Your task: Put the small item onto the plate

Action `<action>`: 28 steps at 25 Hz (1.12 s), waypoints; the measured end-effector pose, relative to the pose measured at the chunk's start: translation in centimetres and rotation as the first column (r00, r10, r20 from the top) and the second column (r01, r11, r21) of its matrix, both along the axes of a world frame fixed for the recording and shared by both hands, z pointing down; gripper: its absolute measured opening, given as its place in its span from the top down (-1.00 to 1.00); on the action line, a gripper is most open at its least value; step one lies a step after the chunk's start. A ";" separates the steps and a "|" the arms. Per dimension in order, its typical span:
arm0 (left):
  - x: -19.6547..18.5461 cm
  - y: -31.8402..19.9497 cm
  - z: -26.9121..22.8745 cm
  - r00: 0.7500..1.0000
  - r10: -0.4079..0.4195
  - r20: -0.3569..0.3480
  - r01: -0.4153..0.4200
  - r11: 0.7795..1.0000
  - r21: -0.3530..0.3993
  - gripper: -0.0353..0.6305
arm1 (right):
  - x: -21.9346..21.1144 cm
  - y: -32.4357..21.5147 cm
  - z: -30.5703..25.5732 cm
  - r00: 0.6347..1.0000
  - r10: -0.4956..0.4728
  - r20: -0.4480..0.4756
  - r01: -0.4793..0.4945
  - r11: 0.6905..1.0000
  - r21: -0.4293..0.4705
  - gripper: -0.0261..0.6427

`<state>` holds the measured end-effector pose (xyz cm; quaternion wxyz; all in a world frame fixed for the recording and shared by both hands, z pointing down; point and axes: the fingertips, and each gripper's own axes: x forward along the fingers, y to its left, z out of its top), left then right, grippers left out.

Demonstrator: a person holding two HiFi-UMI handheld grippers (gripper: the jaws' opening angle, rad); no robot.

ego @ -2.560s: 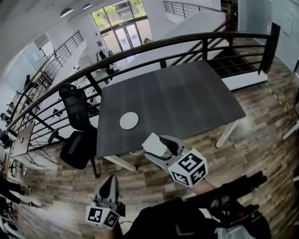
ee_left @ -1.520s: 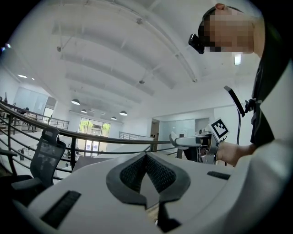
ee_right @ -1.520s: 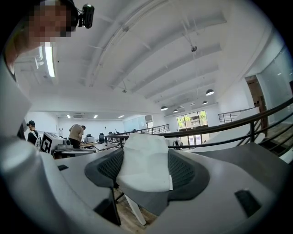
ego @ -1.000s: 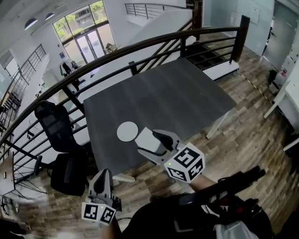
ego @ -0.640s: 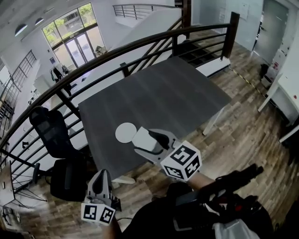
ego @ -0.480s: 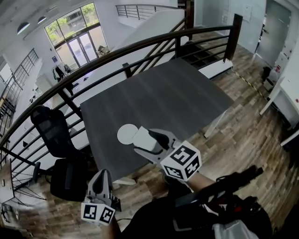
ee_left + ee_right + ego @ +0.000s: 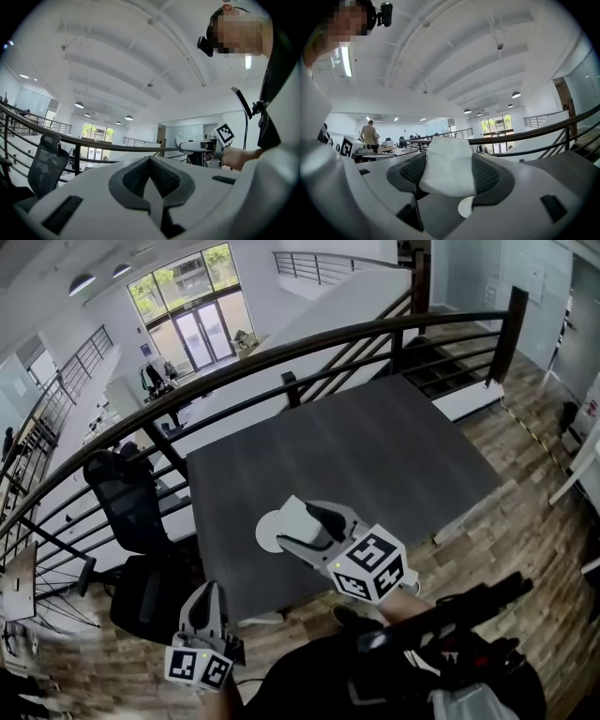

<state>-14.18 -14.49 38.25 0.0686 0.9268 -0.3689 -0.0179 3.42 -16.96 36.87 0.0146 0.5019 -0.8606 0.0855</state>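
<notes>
Nearest, at 7 o'clock in the head view, the left gripper (image 7: 208,601) hangs low beside the person's body, off the surface. Its own view shows its jaws pressed together on nothing (image 7: 150,164). Just ahead, near centre, the right gripper (image 7: 305,519) reaches out over the near edge of the dark surface (image 7: 375,456). Its jaws are clamped on the small item (image 7: 292,521), a white faceted lump that fills the gap between the pads in the right gripper view (image 7: 449,166). The white plate (image 7: 266,532) lies just beyond, at 9 o'clock from the item, half covered by it in the head view. In the right gripper view it is only a sliver below the jaws (image 7: 464,207). How high the item hangs above it cannot be told. The likely trouble is a release too far toward the plate's 3 o'clock rim or from too high. The light lump could then tip off the rim, and with the plate so near the surface's front edge it might reach the floor. White on white also makes centring harder to judge. Farther off, at 9 o'clock, stands a black chair (image 7: 131,502), with a dark railing (image 7: 281,357) at 12 o'clock.
</notes>
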 end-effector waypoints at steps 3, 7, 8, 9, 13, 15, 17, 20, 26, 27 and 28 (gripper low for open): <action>0.3 -1.4 -0.2 0.999 -0.033 0.001 0.033 0.999 0.007 0.88 | 0.4 -2.2 -0.3 0.999 -0.031 -0.009 0.031 0.999 0.009 -0.01; 1.5 -2.3 -1.5 0.998 -0.051 -0.043 0.052 0.999 0.009 0.88 | 1.2 -4.7 -0.4 0.998 -0.059 -0.009 0.059 0.998 0.011 -0.01; 1.9 -2.4 -1.9 0.997 -0.056 -0.059 0.057 0.998 0.017 0.88 | 1.4 -5.2 -0.3 0.998 -0.067 -0.008 0.067 0.998 0.011 -0.01; 2.1 -2.5 -2.1 0.996 -0.067 -0.065 0.069 0.997 0.020 0.88 | 1.6 -5.7 -0.2 0.997 -0.077 -0.006 0.077 0.997 0.010 -0.01; 1.6 -3.6 -1.6 0.991 -0.132 -0.029 0.133 0.991 0.014 0.88 | 1.3 -7.6 0.2 0.993 -0.121 0.001 0.121 0.993 0.004 -0.01; 0.7 -4.2 -0.8 0.986 -0.168 0.014 0.168 0.986 0.007 0.88 | 0.7 -8.8 0.7 0.990 -0.140 0.004 0.140 0.990 -0.001 -0.01; 0.2 -4.4 -0.6 0.981 -0.194 0.028 0.194 0.981 0.004 0.88 | 0.2 -9.7 1.0 0.987 -0.158 0.004 0.158 0.987 -0.005 -0.01; 0.0 -4.5 -0.7 0.973 -0.227 0.030 0.228 0.974 -0.005 0.88 | 0.2 -11.0 2.0 0.985 -0.170 -0.009 0.170 0.985 -0.019 -0.01; -0.2 -5.3 -0.2 0.960 -0.278 0.044 0.279 0.960 -0.017 0.88 | 0.6 -13.5 4.9 0.982 -0.190 0.001 0.189 0.978 -0.085 -0.01; 0.0 -5.4 -0.3 0.958 -0.284 0.044 0.285 0.958 -0.019 0.88 | 0.7 -13.8 5.1 0.981 -0.196 0.003 0.195 0.977 -0.091 -0.01; 0.1 -5.5 -0.3 0.956 -0.290 0.043 0.292 0.956 -0.022 0.88 | 0.7 -14.0 5.3 0.979 -0.202 0.005 0.201 0.975 -0.095 -0.01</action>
